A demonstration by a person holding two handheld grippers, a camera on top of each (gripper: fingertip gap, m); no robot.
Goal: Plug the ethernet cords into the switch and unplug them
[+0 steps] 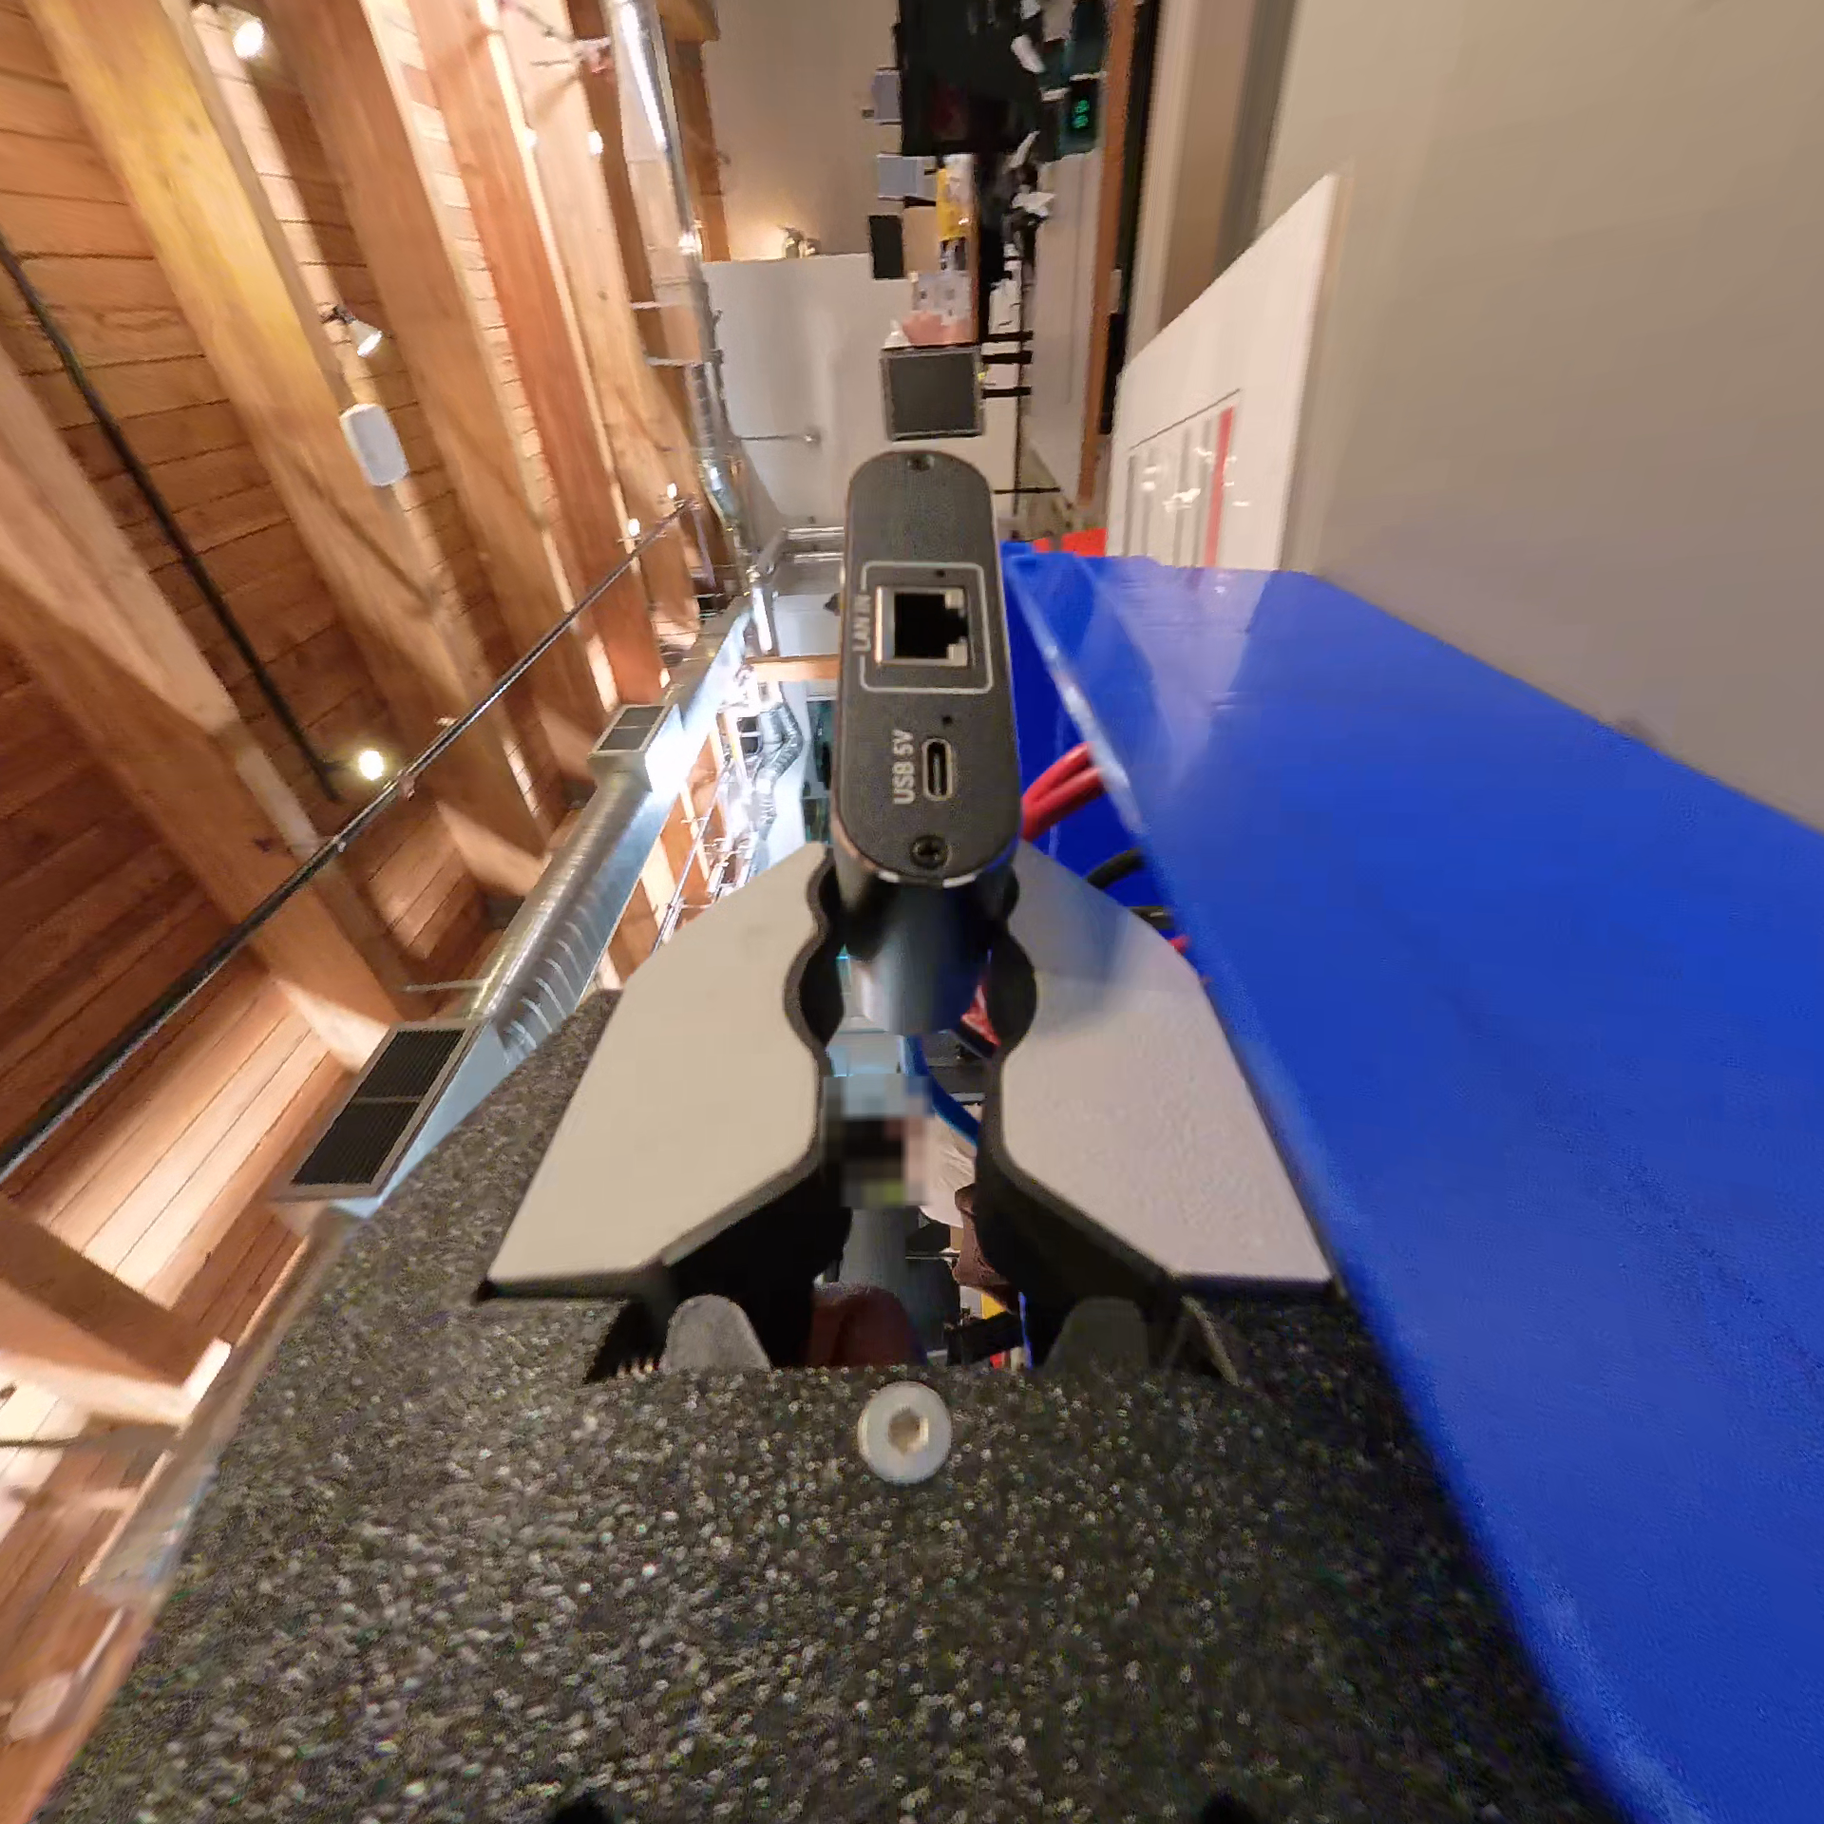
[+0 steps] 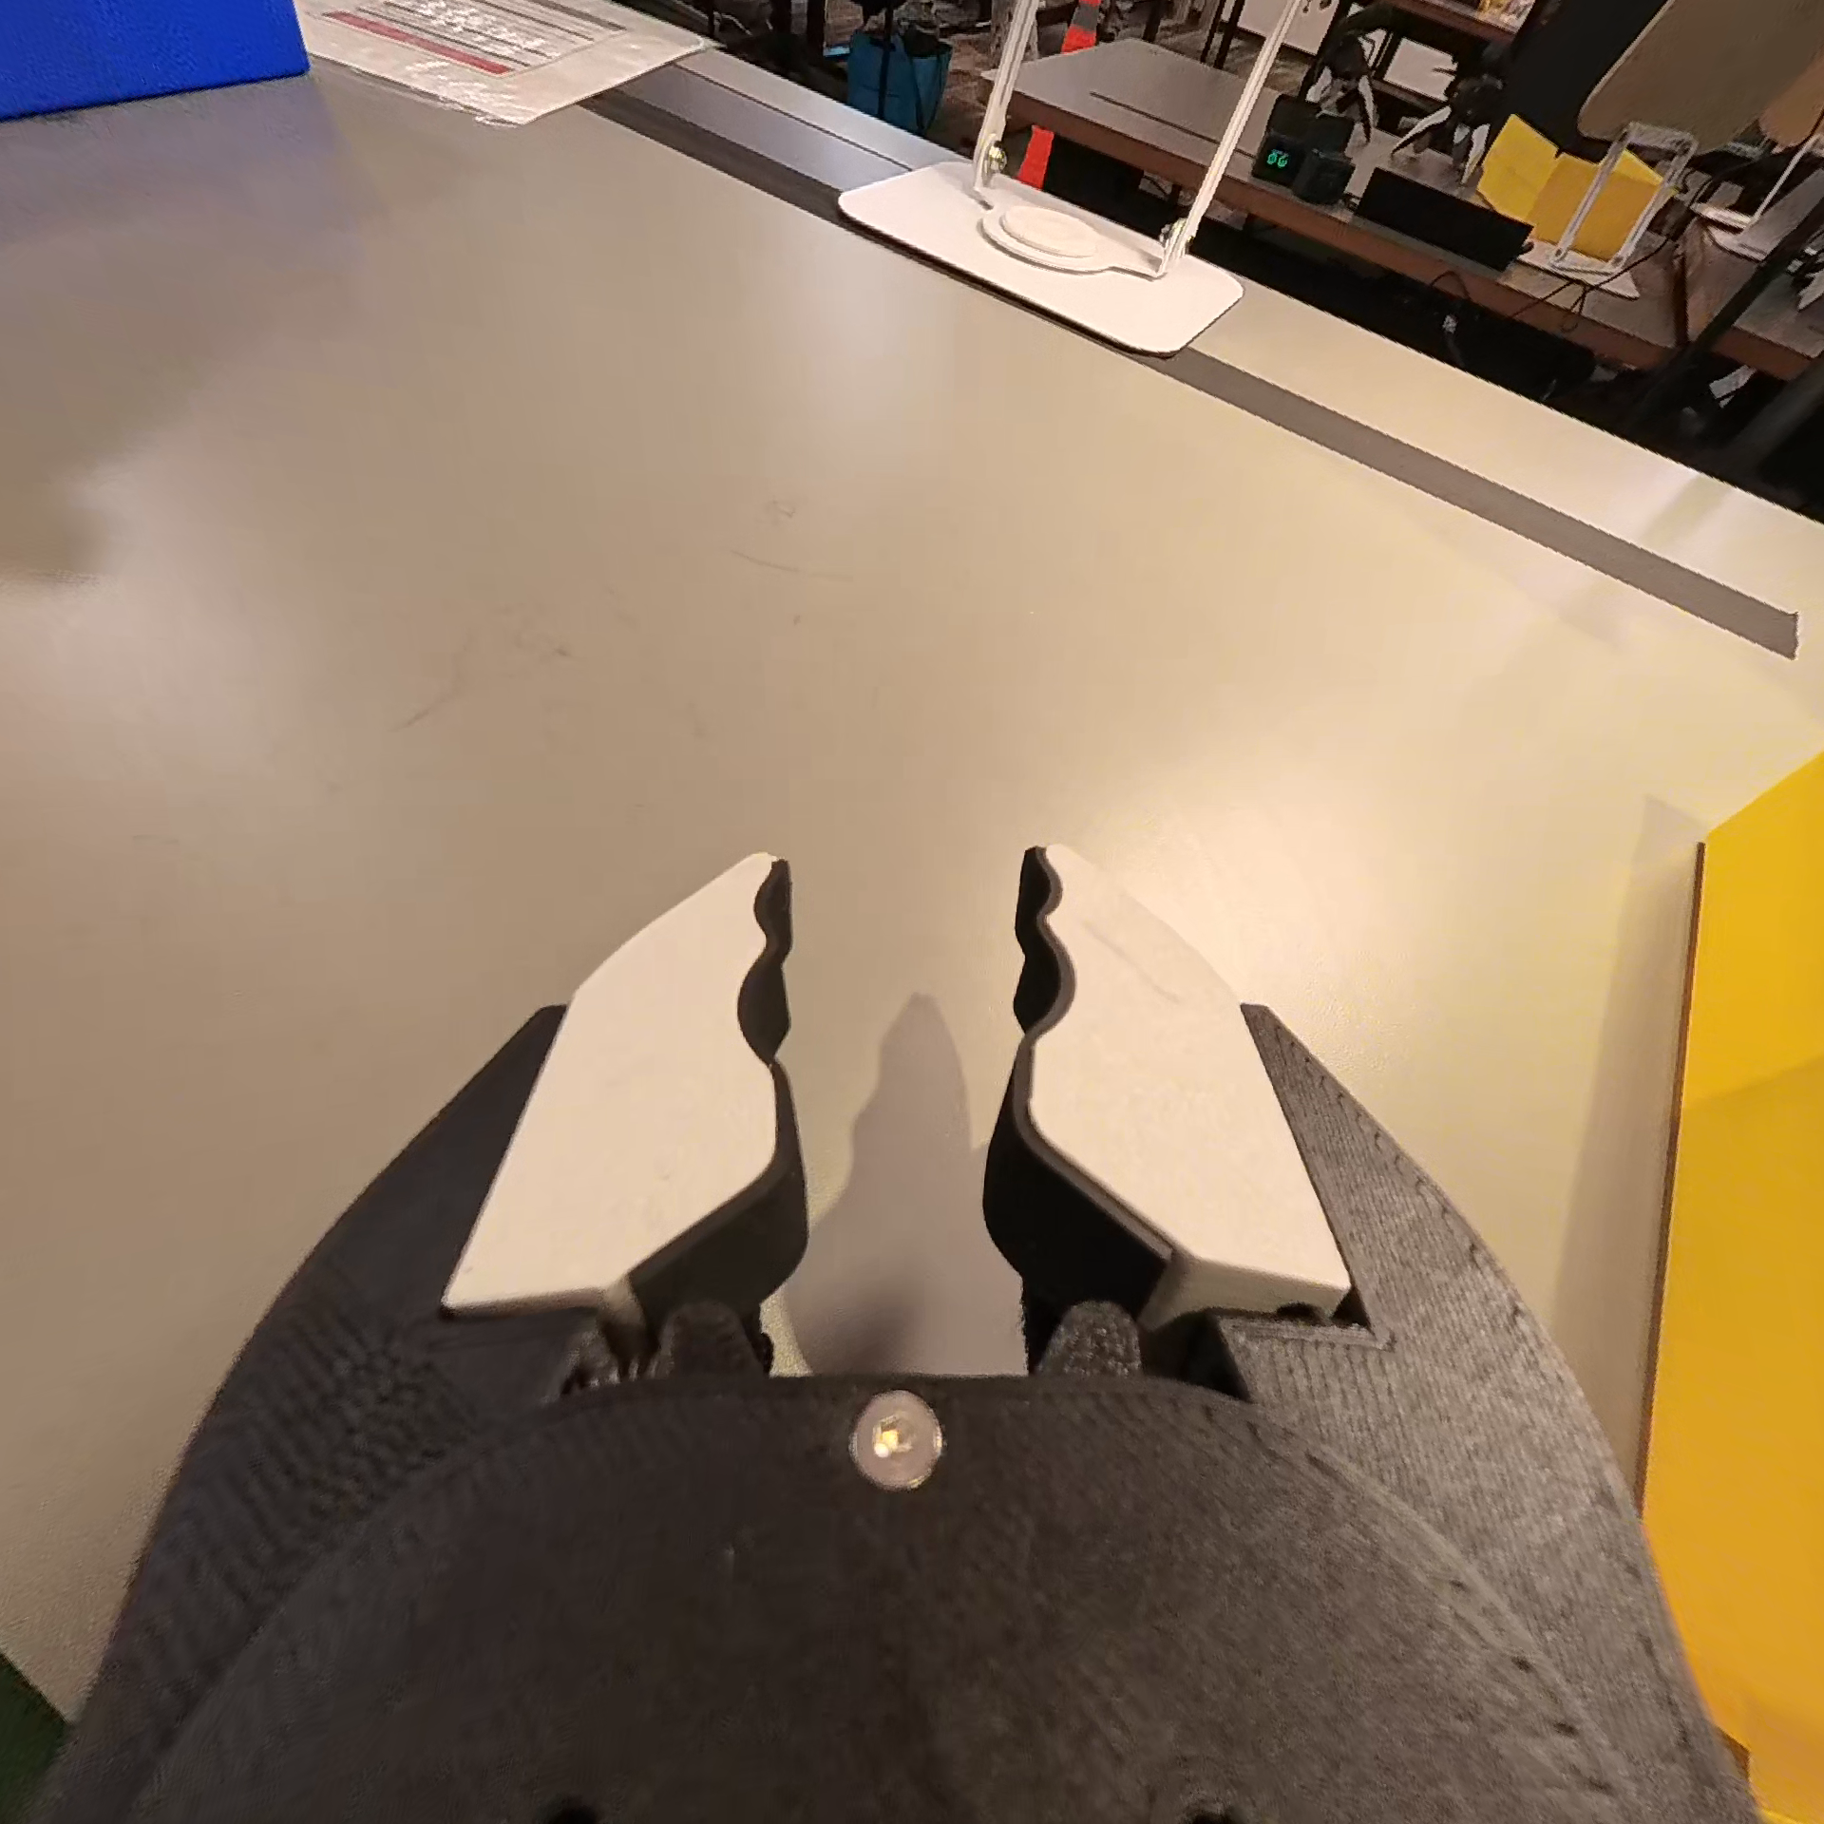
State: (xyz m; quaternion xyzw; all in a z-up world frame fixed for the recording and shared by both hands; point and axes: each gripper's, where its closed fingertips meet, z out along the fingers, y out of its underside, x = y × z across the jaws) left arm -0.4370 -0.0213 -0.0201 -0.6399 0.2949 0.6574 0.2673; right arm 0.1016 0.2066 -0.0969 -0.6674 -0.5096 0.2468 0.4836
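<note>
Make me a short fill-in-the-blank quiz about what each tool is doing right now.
1. The left tool is shut on the black ____.
2. The switch shows an ethernet port with ____ plugged into it.
3. The right tool is ____ and holds nothing.
4. Beside the switch stands a ____ bin with red cords in it.

Missing words: switch; nothing; open; blue

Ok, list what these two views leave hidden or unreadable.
- Left wrist view: the switch shows one end only; the left tool clamps the rest, covering other ports.
- Left wrist view: red cords disappear behind the blue bin; plugs unseen.
- Right wrist view: right tool open over the table; yellow object cut off.
</note>
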